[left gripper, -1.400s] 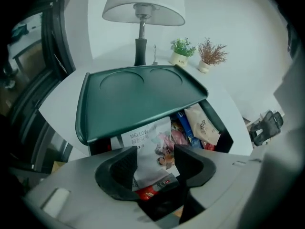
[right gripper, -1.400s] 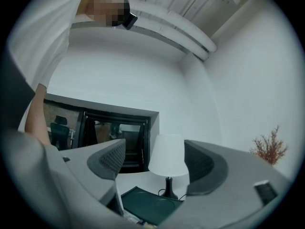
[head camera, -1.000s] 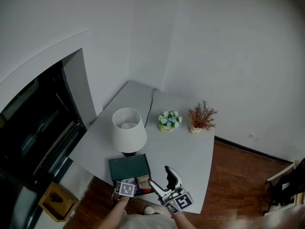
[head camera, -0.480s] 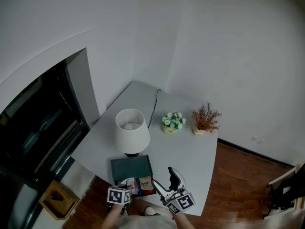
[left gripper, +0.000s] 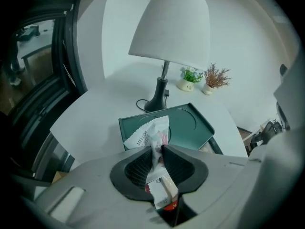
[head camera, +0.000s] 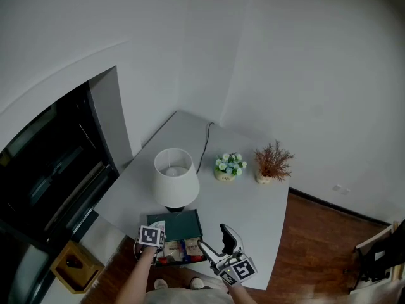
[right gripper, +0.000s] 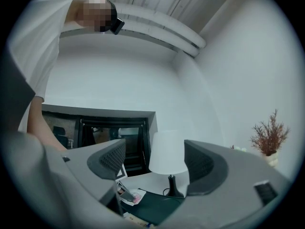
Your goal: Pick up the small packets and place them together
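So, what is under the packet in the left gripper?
The tray lies below the packet. The left gripper, its jaws just eased open slightly, pinches the packet. The tray's far part is bare; packet and gripper cover its near part.

Matt, smooth surfaces around one crinkled packet (left gripper: 148, 133).
We see the packet as thin, creased film with a slight sheen; the left gripper (left gripper: 157, 149) has dark, ribbed, rubbery-looking pads (left gripper: 137, 167). The tray (left gripper: 193, 123) looks like matt green plastic, the table (left gripper: 95, 116) smooth matt white, the lampshade (left gripper: 169, 27) matt white, the floor (head camera: 316, 233) brown wood with a slight shine.
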`<action>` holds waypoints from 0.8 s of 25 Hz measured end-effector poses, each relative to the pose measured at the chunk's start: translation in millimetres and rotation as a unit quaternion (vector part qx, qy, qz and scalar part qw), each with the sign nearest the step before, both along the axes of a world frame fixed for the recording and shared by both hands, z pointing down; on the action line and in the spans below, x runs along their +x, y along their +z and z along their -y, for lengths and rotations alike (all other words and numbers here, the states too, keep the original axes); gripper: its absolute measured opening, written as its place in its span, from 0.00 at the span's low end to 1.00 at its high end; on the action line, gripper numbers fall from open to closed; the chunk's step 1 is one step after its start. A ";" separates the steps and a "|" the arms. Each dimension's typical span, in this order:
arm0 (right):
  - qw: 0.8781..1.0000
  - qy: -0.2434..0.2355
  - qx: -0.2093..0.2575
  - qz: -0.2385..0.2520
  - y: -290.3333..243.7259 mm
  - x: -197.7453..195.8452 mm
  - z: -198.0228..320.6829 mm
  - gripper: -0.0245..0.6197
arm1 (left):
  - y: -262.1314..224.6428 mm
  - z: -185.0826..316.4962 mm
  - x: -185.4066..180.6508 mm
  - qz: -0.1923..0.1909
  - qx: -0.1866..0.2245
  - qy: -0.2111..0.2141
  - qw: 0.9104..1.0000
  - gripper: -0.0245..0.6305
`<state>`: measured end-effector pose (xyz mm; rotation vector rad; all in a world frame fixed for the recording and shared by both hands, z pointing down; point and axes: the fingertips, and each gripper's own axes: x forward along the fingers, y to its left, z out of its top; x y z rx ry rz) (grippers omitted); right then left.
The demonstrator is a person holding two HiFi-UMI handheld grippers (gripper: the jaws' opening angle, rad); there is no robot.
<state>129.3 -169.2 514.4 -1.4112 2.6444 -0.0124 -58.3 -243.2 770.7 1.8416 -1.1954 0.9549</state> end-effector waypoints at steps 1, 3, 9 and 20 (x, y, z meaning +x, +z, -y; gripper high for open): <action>1.000 0.001 0.000 0.000 -0.2 0.4 0.2 0.63 | 2.8 0.4 0.7 0.002 -0.006 0.002 1.000 0.18; 1.000 0.003 -0.001 0.000 0.5 1.2 1.8 0.63 | 6.5 0.8 3.5 -0.004 -0.016 0.006 1.000 0.28; 1.000 0.001 -0.007 0.000 4.3 -2.9 4.4 0.63 | 4.9 3.4 -0.4 -0.016 0.004 -0.008 1.000 0.34; 1.000 -0.010 0.011 0.002 -9.7 -15.3 13.2 0.63 | -152.0 -8.7 -31.6 -0.129 0.314 -0.057 0.939 0.76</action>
